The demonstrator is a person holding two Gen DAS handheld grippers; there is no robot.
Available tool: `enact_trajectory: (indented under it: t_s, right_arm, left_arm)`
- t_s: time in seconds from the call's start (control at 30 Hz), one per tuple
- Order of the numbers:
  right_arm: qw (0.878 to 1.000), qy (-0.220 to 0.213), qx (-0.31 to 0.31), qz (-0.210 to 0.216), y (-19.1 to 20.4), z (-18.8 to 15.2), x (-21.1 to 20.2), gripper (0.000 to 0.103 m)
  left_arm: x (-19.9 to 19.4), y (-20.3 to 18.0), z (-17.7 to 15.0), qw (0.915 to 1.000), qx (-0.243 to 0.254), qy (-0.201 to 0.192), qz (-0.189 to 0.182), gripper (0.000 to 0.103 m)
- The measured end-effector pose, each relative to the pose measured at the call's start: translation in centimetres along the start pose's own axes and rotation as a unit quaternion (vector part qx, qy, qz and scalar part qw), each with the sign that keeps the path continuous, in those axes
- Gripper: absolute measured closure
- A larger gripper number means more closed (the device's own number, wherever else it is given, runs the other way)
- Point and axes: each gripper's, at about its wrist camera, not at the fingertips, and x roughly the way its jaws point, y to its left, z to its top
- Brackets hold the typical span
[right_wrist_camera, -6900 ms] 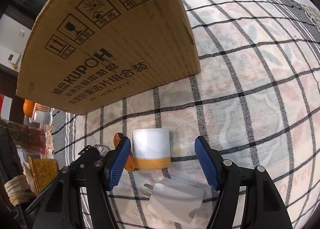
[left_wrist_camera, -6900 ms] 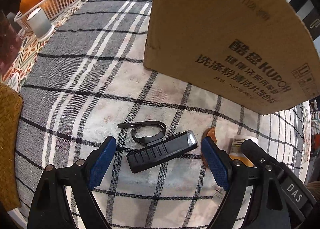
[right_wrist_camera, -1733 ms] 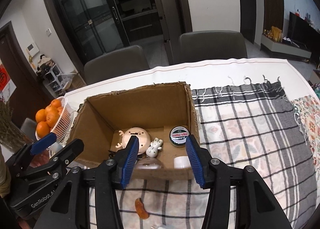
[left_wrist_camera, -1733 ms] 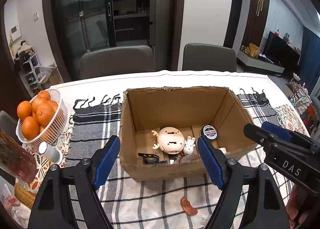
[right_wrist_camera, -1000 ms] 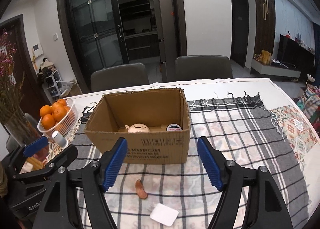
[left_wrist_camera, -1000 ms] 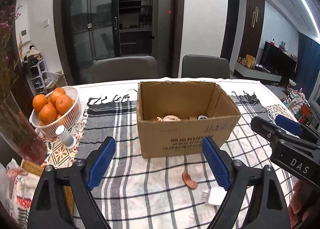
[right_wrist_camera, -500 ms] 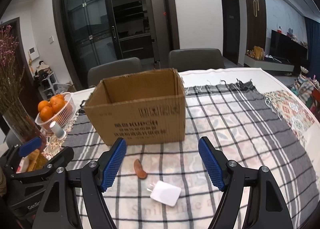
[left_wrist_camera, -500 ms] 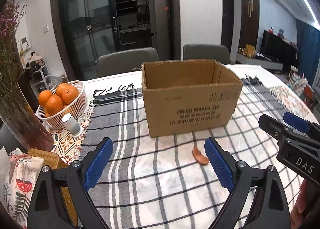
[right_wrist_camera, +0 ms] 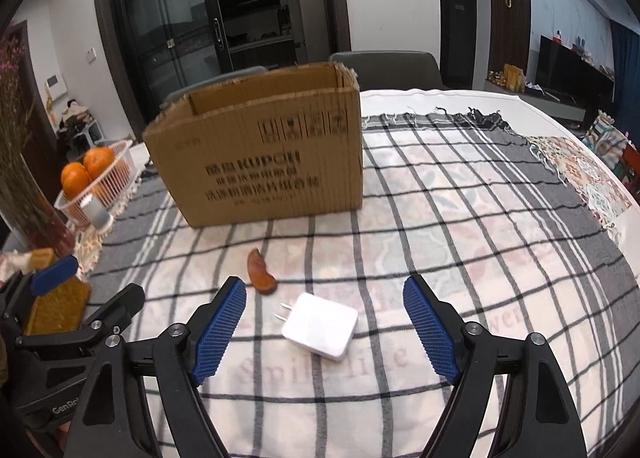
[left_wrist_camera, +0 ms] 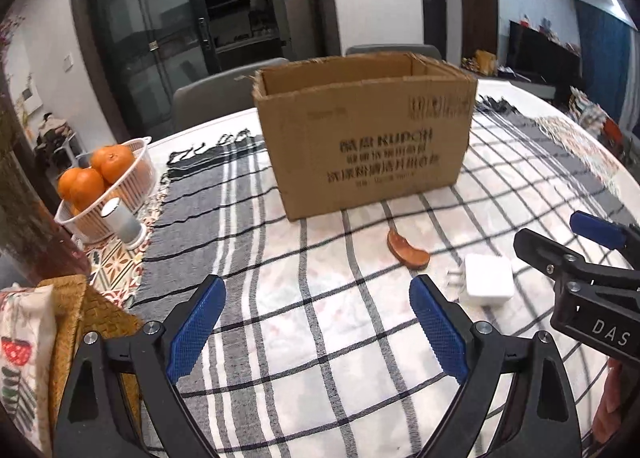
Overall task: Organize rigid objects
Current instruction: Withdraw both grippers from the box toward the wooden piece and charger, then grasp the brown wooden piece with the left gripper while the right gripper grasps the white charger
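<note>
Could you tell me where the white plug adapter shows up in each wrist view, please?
Left wrist: white plug adapter at right of centre, beyond the right-hand pad.
Right wrist: adapter at lower centre, between the open pads.
Shared landmark: the small brown piece between adapter and cardboard box.

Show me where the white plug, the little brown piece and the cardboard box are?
white plug (right_wrist_camera: 320, 325), right wrist view, on its flat top face.
little brown piece (right_wrist_camera: 260, 272), right wrist view, on its middle.
cardboard box (left_wrist_camera: 368, 150), left wrist view, on its printed front wall.
</note>
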Motion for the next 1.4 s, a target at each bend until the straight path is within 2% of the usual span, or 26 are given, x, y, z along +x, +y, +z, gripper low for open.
enact_trajectory:
  t_s: [0.17, 0.33, 0.47, 0.63, 0.73, 0.9, 1.07, 1.3, 1.4]
  right_arm:
    - [1.0, 0.013, 0.01, -0.016, 0.1, -1.4, 1.5, 0.018]
    - [0.999, 0.029, 0.029, -0.033, 0.5, -2.7, 2.8, 0.017]
    - [0.997, 0.036, 0.044, -0.043, 0.6, -3.5, 3.7, 0.017]
    - [0.994, 0.029, 0.073, -0.073, 0.7, -4.3, 3.9, 0.017]
    - [0.993, 0.03, 0.082, -0.085, 0.9, -4.5, 4.1, 0.017]
    - [0.989, 0.028, 0.113, -0.088, 1.1, -5.1, 3.9, 0.017]
    - [0.989, 0.009, 0.116, -0.095, 1.2, -4.7, 3.9, 0.017]
    - [0.988, 0.021, 0.125, -0.093, 1.0, -5.1, 5.0, 0.017]
    - [0.988, 0.007, 0.13, -0.078, 0.5, -4.6, 4.9, 0.017]
  left_arm:
    - [2.2, -0.2, -0.6, 0.9984, 0.046, 0.011, -0.03, 0.009]
    - [4.0, -0.5, -0.8, 0.9934, 0.099, 0.0, -0.058, 0.009]
    - [5.0, -0.5, -0.7, 0.9904, 0.121, -0.009, -0.066, 0.009]
    - [5.9, -0.7, -0.4, 0.9851, 0.158, -0.04, -0.055, 0.009]
    - [6.5, -1.0, 0.1, 0.9816, 0.177, -0.044, -0.057, 0.009]
    - [7.4, -1.4, 1.0, 0.9733, 0.193, -0.046, -0.115, 0.012]
    - [8.7, -1.7, 1.2, 0.9632, 0.207, -0.041, -0.167, 0.015]
    - [10.3, -3.0, 0.7, 0.9513, 0.231, -0.034, -0.201, 0.018]
    - [10.4, -3.4, 0.7, 0.9438, 0.232, -0.026, -0.234, 0.018]
